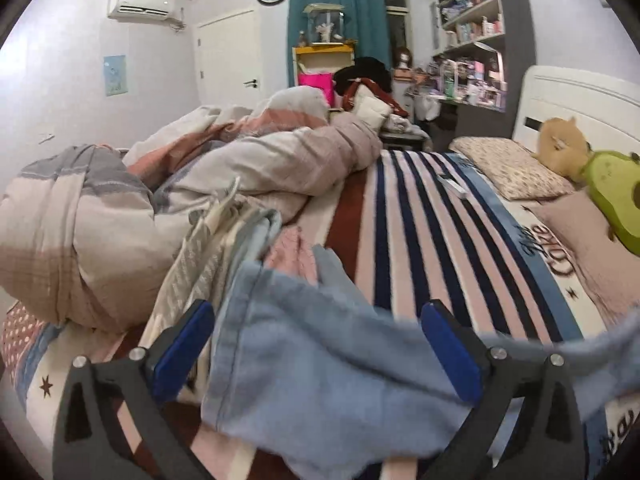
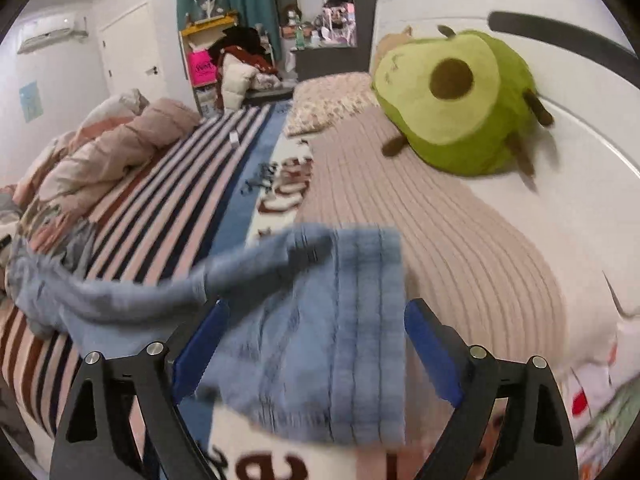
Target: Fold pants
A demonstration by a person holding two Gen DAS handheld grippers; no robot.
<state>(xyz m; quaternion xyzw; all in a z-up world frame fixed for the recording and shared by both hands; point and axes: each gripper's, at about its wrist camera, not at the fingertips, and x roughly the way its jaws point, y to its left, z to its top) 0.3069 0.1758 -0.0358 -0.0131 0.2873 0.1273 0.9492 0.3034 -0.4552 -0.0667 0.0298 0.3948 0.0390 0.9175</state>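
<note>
The light blue pants (image 1: pixel 320 368) lie on the striped bedsheet (image 1: pixel 432 248). In the left wrist view a hemmed leg end lies between the wide-apart blue fingers of my left gripper (image 1: pixel 318 356), which is open. In the right wrist view the elastic waistband end of the pants (image 2: pixel 332 340) lies between the spread fingers of my right gripper (image 2: pixel 316 352), also open. The rest of the pants trails left across the sheet (image 2: pixel 132 216). The cloth looks blurred.
A bunched quilt (image 1: pixel 248 168) and a pile of other clothes (image 1: pixel 224 248) fill the left of the bed. Pillows (image 1: pixel 512 168), an avocado plush (image 2: pixel 452 100) and the white headboard (image 2: pixel 560 92) stand on the right. A small white object (image 1: pixel 456 188) lies on the sheet.
</note>
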